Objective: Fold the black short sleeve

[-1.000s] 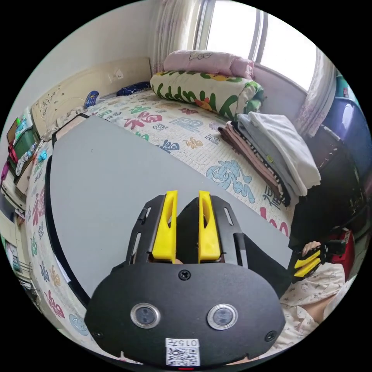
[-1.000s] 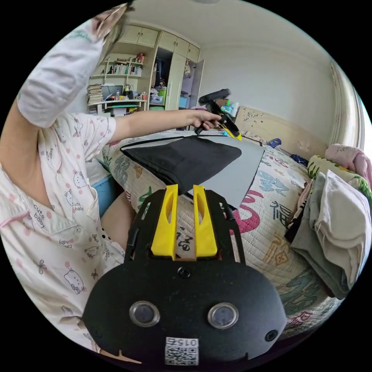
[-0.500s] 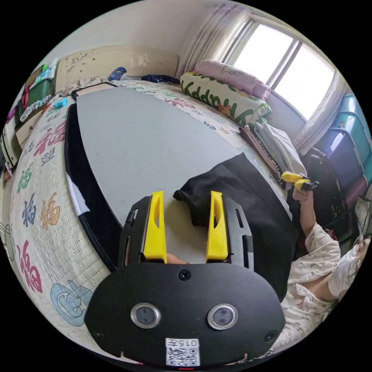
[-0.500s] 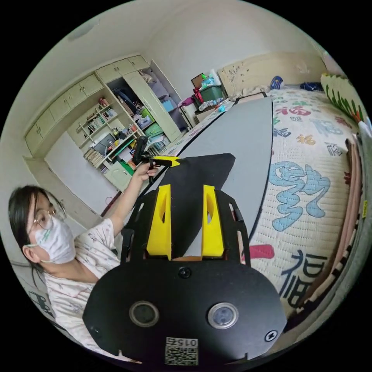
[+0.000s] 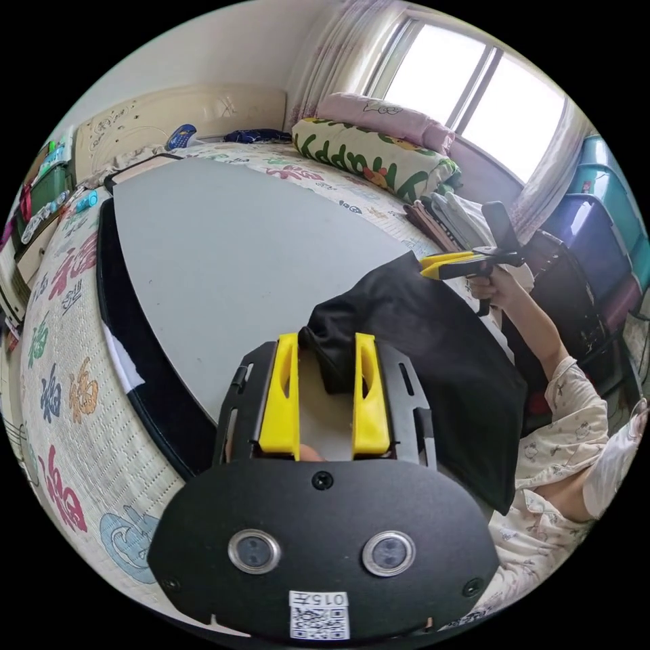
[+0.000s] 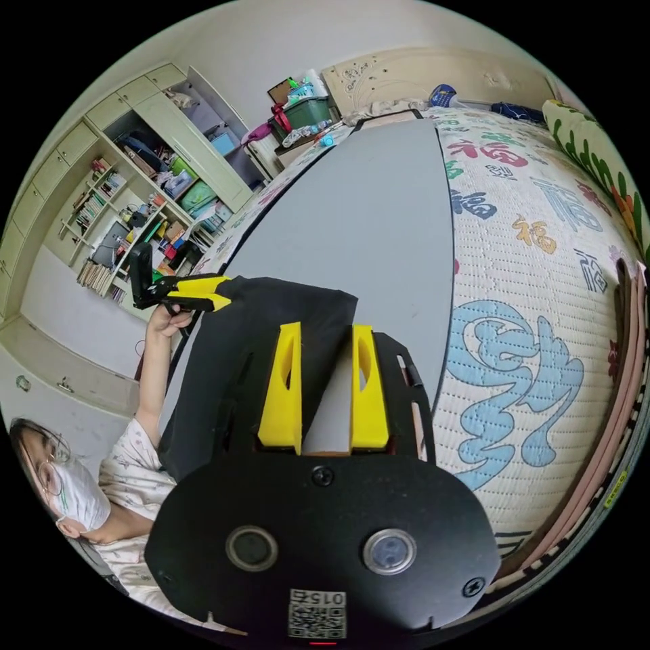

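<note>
The black short sleeve (image 5: 433, 352) lies folded on the near end of a grey board (image 5: 237, 244) on the bed, its lower part hanging over the edge. In the left gripper view, my left gripper (image 5: 327, 336) has both jaws against a bunched corner of it. The right gripper (image 5: 433, 263) sits at the far corner. In the right gripper view, my right gripper (image 6: 325, 327) stands open over the shirt's (image 6: 257, 318) edge. Black cloth lies by one jaw and bare board (image 6: 379, 217) by the other. The left gripper (image 6: 203, 290) is at the opposite corner.
A stack of folded clothes (image 5: 450, 213) and rolled bedding (image 5: 365, 149) lie by the window. The patterned quilt (image 6: 535, 284) surrounds the board. The person (image 6: 68, 487) sits at the bed's edge, with shelves and cupboards (image 6: 135, 223) behind.
The left jaws let go of the shirt, opened wide, then narrowed onto its bunched corner. The right gripper came down from the air to the shirt's other corner; its jaws narrowed slightly.
</note>
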A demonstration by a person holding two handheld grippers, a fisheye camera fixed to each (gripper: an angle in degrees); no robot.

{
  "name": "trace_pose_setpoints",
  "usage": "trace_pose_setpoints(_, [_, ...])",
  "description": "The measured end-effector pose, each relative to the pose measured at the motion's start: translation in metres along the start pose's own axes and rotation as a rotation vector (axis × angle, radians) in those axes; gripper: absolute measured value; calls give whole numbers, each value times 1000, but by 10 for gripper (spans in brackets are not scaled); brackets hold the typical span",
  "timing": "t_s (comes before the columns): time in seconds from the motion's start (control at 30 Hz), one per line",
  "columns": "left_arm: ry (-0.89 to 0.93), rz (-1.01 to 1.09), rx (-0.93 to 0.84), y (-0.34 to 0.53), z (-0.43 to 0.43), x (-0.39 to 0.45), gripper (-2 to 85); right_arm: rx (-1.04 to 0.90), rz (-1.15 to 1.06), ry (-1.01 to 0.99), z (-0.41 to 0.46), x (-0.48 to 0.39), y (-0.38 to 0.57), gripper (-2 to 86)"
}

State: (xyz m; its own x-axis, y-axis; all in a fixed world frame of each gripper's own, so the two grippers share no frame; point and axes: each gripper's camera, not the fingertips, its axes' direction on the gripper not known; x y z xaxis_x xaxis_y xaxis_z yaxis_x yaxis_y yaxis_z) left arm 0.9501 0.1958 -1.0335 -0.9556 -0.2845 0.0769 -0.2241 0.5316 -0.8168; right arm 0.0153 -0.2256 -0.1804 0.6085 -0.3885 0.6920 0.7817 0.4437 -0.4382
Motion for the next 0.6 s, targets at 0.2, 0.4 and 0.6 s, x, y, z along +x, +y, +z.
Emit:
trace_pose_setpoints(0.2, [7, 47, 105, 34, -84, -49, 37, 183, -75, -32, -52, -41, 48, 33])
trace_pose_setpoints(0.4, [-46, 231, 390, 60, -299, 52, 20, 482, -301, 54, -176, -125, 159, 18])
trace_pose_setpoints(0.6, [-134, 440, 613, 56, -457, 210, 15, 736, -413, 211, -299, -190, 281, 10])
